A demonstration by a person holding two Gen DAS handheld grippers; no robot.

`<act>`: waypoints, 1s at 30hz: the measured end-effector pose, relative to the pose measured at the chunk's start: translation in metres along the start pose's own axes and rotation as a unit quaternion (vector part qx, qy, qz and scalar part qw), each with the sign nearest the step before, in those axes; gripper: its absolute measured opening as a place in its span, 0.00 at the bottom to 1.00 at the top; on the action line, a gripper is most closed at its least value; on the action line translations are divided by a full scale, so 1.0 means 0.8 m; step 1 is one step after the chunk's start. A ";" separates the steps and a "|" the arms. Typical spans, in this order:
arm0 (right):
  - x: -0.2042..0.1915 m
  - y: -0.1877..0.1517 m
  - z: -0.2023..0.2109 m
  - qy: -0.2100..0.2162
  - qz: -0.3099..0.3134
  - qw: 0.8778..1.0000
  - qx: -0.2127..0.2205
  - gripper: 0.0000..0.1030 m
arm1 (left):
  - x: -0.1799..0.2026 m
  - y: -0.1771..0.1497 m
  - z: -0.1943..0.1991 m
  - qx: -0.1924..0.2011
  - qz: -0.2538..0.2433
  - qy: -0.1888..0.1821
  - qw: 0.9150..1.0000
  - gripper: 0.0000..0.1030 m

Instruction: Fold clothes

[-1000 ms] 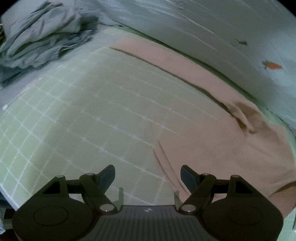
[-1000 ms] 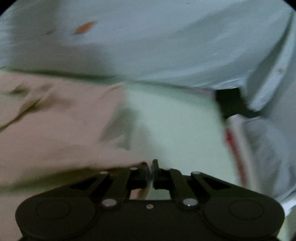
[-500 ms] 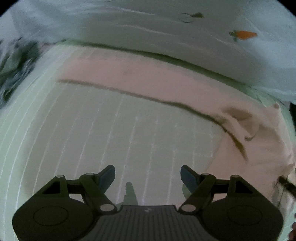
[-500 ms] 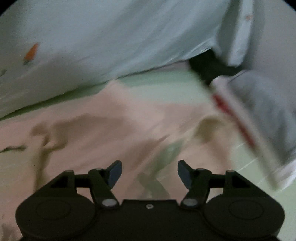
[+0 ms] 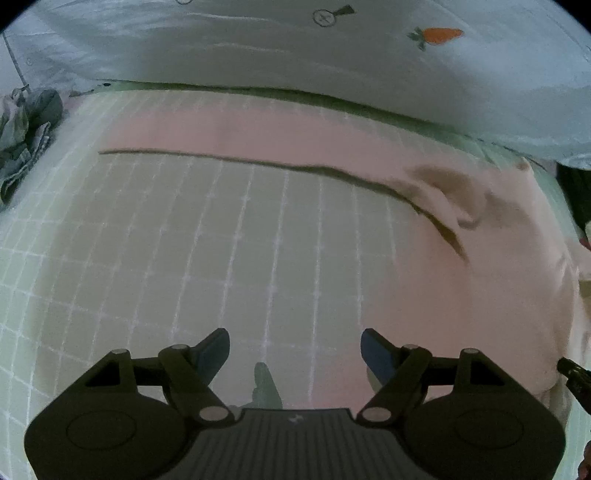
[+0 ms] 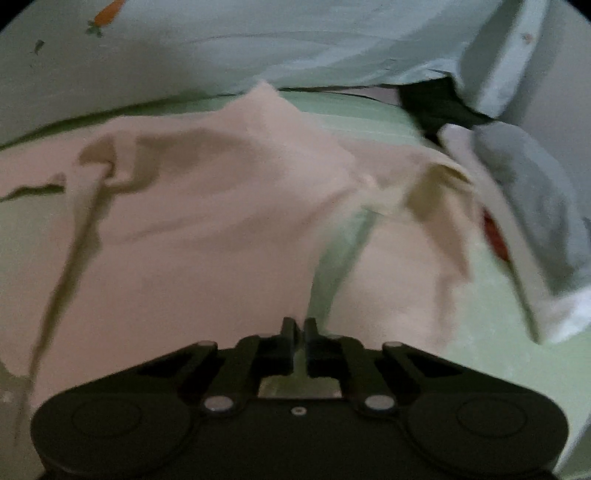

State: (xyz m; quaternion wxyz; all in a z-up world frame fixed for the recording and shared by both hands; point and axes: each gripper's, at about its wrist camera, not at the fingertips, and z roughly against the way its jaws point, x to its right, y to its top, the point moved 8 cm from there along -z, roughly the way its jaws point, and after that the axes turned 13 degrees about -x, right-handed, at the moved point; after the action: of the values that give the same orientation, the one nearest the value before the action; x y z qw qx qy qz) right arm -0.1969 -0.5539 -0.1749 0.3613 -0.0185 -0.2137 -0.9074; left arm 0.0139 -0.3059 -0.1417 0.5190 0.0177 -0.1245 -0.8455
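Observation:
A pink garment [image 5: 461, 288] lies spread on the green grid sheet [image 5: 221, 240], one long sleeve [image 5: 258, 140] stretched along the far side. My left gripper [image 5: 295, 343] hovers open above the sheet with nothing between its fingers; its right finger hangs over the garment's near edge. In the right wrist view the garment [image 6: 203, 229] is rumpled, with a strip of green showing between body and sleeve [image 6: 406, 280]. My right gripper [image 6: 300, 330] sits at that edge, jaws closing to a sliver and apparently pinching the fabric.
A pale blue quilt with a carrot print [image 5: 439, 35] runs along the far side. A heap of grey clothes [image 5: 26, 125] lies far left. At right lie a grey and white bundle with a red patch [image 6: 517, 206] and a dark gap [image 6: 439, 107].
The left gripper swung across the sheet, bringing the sleeve square ahead. The right gripper, shut on fabric a second ago, opened wide, moved over the garment and has shut again.

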 end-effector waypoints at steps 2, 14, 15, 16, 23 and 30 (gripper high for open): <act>0.020 -0.014 -0.001 -0.018 -0.013 1.000 -0.011 0.01 | 0.006 -0.009 0.000 -0.004 -0.005 -0.002 1.000 0.76; 0.055 -0.030 0.025 0.037 -0.016 0.999 0.026 0.33 | 0.097 -0.015 -0.022 -0.018 -0.086 -0.039 0.995 0.76; 0.054 -0.028 0.027 0.037 -0.008 0.999 0.031 0.34 | 0.105 -0.012 -0.027 -0.019 -0.094 -0.042 0.994 0.76; 0.053 -0.025 0.027 0.035 -0.001 0.999 0.034 0.36 | 0.114 -0.009 -0.032 -0.020 -0.103 -0.045 0.993 0.76; 0.062 0.007 0.011 0.037 0.001 0.999 0.038 0.40 | 0.153 0.019 -0.069 -0.021 -0.159 -0.033 0.987 0.51; 0.053 0.028 -0.001 0.041 0.004 0.999 0.033 0.40 | 0.112 0.043 -0.068 0.003 -0.089 -0.047 0.995 0.00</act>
State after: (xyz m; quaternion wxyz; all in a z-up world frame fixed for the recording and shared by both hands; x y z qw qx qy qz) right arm -0.2129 -0.5963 -0.1593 0.3740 0.0304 -0.2286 -0.8983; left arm 0.0112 -0.4101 -0.1774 0.4349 -0.0094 -0.1491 -0.8880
